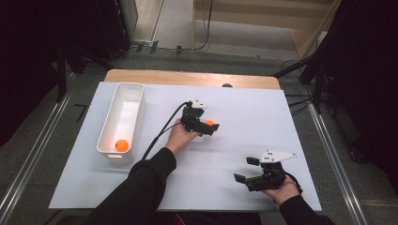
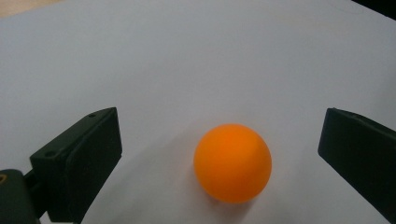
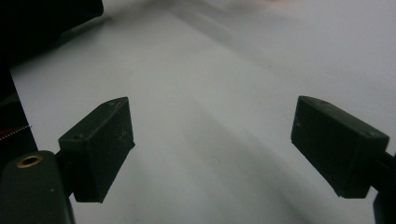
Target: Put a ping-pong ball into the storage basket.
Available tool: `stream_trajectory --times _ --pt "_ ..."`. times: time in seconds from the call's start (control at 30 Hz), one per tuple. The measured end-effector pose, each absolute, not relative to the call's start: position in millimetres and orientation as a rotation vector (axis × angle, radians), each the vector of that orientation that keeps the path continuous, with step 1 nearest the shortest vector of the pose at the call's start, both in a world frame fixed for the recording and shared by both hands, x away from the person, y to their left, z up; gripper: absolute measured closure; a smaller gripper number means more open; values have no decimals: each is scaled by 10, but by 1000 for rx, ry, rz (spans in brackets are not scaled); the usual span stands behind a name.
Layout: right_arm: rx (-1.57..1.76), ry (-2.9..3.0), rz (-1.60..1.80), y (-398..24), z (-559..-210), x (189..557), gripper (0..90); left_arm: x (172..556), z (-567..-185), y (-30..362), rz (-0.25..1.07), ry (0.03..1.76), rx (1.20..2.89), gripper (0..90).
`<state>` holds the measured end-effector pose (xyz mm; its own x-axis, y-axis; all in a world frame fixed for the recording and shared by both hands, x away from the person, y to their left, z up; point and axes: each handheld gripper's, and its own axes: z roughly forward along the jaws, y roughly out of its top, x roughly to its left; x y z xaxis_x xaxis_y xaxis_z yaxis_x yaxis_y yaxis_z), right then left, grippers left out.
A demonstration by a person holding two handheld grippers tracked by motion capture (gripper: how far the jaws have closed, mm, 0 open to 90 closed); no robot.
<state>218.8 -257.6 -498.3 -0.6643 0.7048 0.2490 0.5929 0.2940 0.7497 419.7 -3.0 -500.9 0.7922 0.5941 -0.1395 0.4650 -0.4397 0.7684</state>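
An orange ball (image 1: pixel 209 123) lies on the white table sheet (image 1: pixel 244 117) near the middle. My left gripper (image 1: pixel 210 126) is open around it; in the left gripper view the ball (image 2: pixel 232 162) sits between the two black jaws, clear of both. A second orange ball (image 1: pixel 122 145) rests in the near end of a white rectangular bin (image 1: pixel 115 126) at the left. My right gripper (image 1: pixel 246 169) stays open low over the sheet at the front right, with nothing between its jaws (image 3: pixel 215 149).
The wooden table edge (image 1: pixel 187 77) runs along the far side. Cables and dark stands lie on the floor beyond and to the right. A cable trails from the left gripper toward the person's sleeve (image 1: pixel 141 187).
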Motion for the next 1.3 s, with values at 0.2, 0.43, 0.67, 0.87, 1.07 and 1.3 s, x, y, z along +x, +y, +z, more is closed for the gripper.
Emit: stream_trajectory --times 0.2,0.43,0.67,0.87,1.07,1.3 --pt "1225 2424 1312 -2580 -4986 2191 116 4185 -5065 -51 187 777 2153 1" --pt "1223 2428 1310 -2576 -4985 2188 116 4170 -5153 -98 203 775 2222 2" --pt "1219 2429 1309 -2575 -4989 2188 116 4136 -5168 -162 269 764 2278 4" --pt "1225 2435 1302 -2569 -4992 2185 116 4101 -5175 -204 340 760 2303 28" --pt "1224 2433 1300 -2566 -4995 2187 116 4098 -5176 -202 343 763 2291 46" --pt "1225 2435 1298 -2566 -4995 2187 116 4078 -5163 -188 346 739 2280 153"
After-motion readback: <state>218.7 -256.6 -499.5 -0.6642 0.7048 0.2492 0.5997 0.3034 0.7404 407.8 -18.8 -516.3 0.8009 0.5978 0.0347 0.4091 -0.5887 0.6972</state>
